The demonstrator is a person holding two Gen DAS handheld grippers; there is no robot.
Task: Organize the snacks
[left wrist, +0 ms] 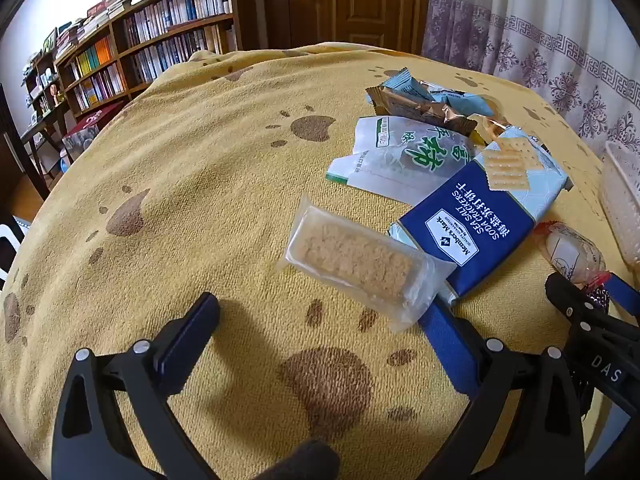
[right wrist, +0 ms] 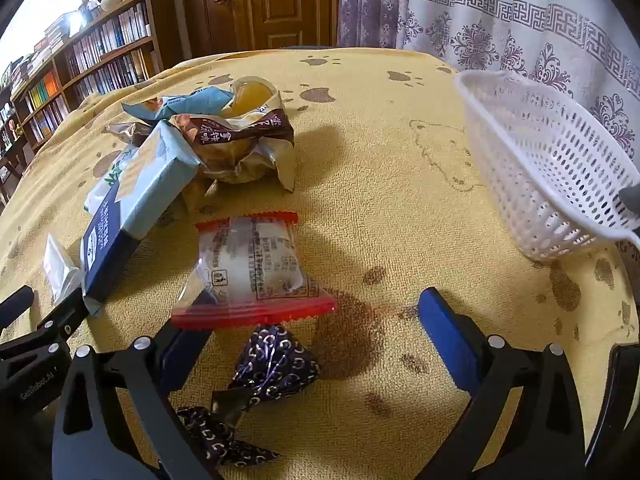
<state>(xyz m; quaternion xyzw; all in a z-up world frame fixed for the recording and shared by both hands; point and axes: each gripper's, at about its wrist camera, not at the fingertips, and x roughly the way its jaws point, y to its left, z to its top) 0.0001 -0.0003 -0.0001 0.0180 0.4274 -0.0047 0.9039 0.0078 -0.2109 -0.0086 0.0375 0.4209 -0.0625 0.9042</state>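
Note:
Snacks lie on a yellow paw-print cloth (left wrist: 200, 184). In the left wrist view a clear-wrapped oat bar (left wrist: 354, 262) lies just ahead of my open left gripper (left wrist: 320, 312); its corner rests over the right finger. A blue soda cracker pack (left wrist: 480, 216) and a white-green packet (left wrist: 392, 156) lie beyond. In the right wrist view my open right gripper (right wrist: 316, 312) straddles a red-edged clear pastry packet (right wrist: 252, 264) and a dark purple wrapped candy (right wrist: 272, 364). The cracker pack (right wrist: 132, 200) and a brown pastry bag (right wrist: 244, 136) lie at the left.
A white perforated basket (right wrist: 548, 168) stands at the right on the cloth, its edge showing in the left wrist view (left wrist: 622, 200). Bookshelves (left wrist: 132, 56), a wooden door (right wrist: 260, 4) and a patterned curtain (right wrist: 500, 12) lie beyond the table. Each gripper shows at the other view's edge.

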